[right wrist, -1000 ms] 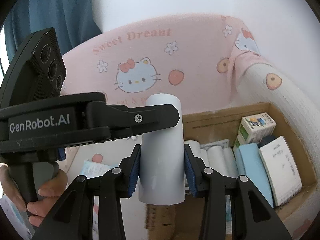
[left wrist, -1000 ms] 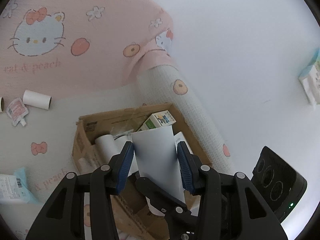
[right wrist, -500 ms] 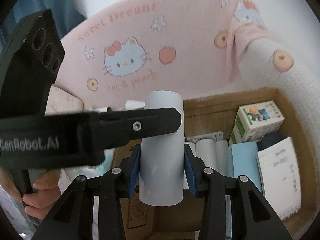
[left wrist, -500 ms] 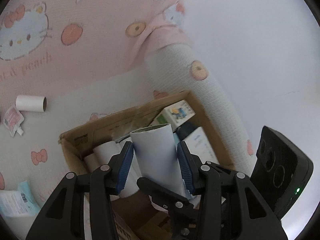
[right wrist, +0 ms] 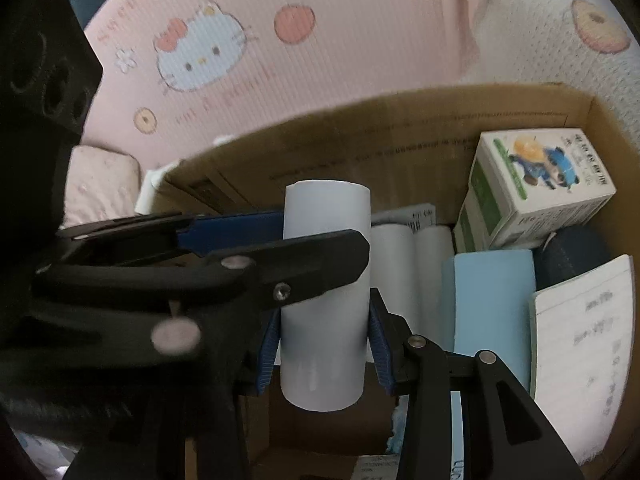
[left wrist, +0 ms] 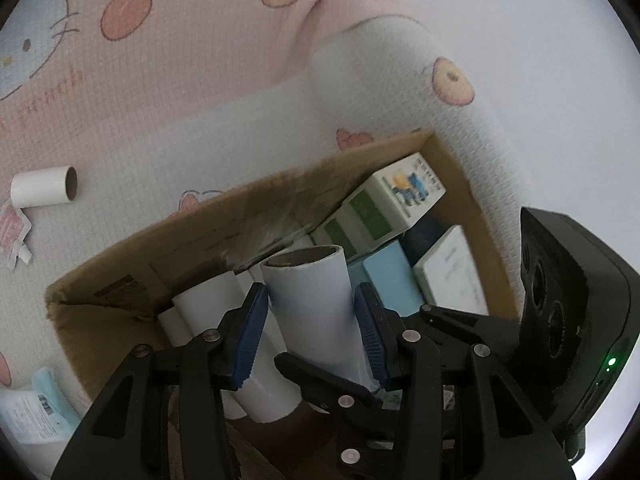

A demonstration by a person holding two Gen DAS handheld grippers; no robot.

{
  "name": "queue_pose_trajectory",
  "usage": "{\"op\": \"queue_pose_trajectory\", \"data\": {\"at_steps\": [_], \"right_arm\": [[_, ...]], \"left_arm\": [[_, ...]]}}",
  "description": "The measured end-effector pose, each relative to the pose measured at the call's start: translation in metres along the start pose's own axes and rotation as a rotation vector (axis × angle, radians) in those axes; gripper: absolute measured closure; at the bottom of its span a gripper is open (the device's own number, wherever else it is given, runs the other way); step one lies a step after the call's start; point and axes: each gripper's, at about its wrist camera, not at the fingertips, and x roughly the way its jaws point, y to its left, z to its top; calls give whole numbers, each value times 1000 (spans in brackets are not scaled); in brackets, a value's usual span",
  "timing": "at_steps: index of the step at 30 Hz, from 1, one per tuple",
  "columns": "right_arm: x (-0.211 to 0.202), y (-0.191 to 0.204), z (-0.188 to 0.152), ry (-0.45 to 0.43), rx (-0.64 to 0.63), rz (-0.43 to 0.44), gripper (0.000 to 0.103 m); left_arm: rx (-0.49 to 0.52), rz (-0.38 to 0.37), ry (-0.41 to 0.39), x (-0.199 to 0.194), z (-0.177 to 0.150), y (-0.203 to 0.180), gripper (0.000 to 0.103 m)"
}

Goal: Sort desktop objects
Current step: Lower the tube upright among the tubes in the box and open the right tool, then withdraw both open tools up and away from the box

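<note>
White paper tube (right wrist: 325,292) is held upright-ish over the cardboard box (left wrist: 256,216), gripped by both tools at once: right gripper (right wrist: 325,354) jaws closed on its lower body, left gripper (left wrist: 310,330) jaws closed across it too, pads on opposite sides, w/ the tube's open brown-lined end showing in the left view. Judging by look: hollow card core, v. light, stiff along its length but crushable if squeezed hard; smooth wrap could slip, so mid-body grip on the round sides seems best, not the rim. Inside the box, more white tubes (right wrist: 412,276) lie side by side just behind the held one; to their right a light-blue pack (right wrist: 490,304), a white notepad (right wrist: 584,344), a dark item and a green-white carton (right wrist: 536,188) against the far wall. Free room in the box looks to be the near-left floor; the back wall and left rim are close, and two tools crowd each other there. Outside, on the pink-and-white cartoon mat (left wrist: 168,88), a loose tube (left wrist: 42,191) and sachets lie well apart from the box.
</note>
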Motion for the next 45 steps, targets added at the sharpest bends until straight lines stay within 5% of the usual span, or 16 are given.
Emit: {"op": "queue_pose_trajectory", "data": {"at_steps": [7,12,17,21,28,45], "right_arm": [[13,-6,1,61,12,26,65],[16,-6,0,91,3,-8,65],[3,-15,-1,55,23,-1,65],[-7,-22,-4,43,37,35,65],[5,-17,-8,119,3,28,69],[8,-14,-11,113,7,22,71]], "left_arm": [[13,40,14,7,0,-3,54],[78,142,30,14,-3,-12,54],[39,89,5,8,-1,-7,54],[26,120,-50,-1,-4,-7,58],[-8,42,-59,-16,1,7,72],[64,33,-74,-21,0,8,74]]}}
